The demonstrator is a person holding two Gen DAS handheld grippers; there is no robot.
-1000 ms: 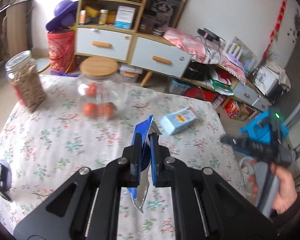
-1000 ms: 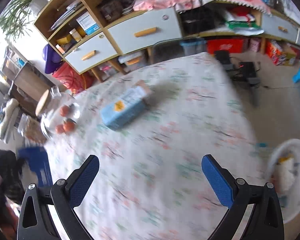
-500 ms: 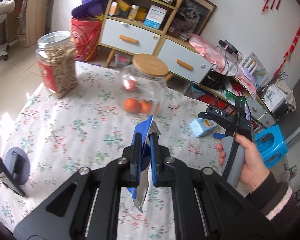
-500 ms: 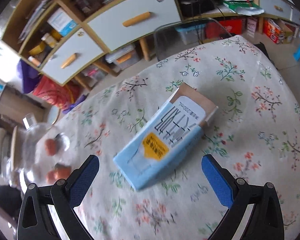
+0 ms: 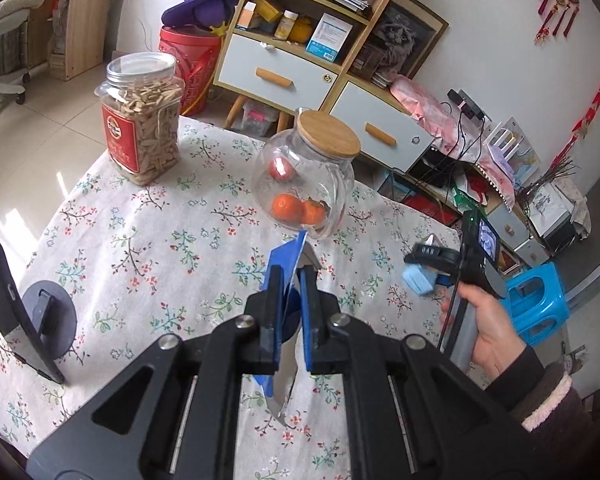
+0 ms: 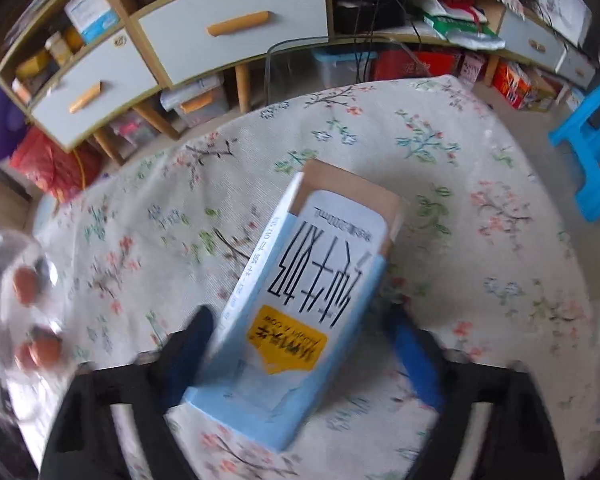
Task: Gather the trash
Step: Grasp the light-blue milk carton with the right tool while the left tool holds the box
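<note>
My left gripper (image 5: 290, 276) is shut on a blue and silver foil wrapper (image 5: 285, 256) and holds it above the floral tablecloth (image 5: 148, 240). My right gripper (image 6: 304, 332) is open, its fingers on either side of a light blue milk carton (image 6: 300, 300) that lies on the tablecloth (image 6: 480, 208). In the left wrist view the right gripper (image 5: 428, 258) is over the carton (image 5: 418, 280) near the table's right edge.
A glass jar with oranges and a wooden lid (image 5: 308, 184) and a plastic jar of snacks (image 5: 142, 120) stand at the table's far side. A phone on a stand (image 5: 4, 304) is at the left edge. A blue stool (image 5: 536, 304) and shelves (image 5: 300, 40) lie beyond.
My right gripper has moved in over the table and closed in around the milk carton. My left gripper still holds the wrapper and has drawn back a little.
</note>
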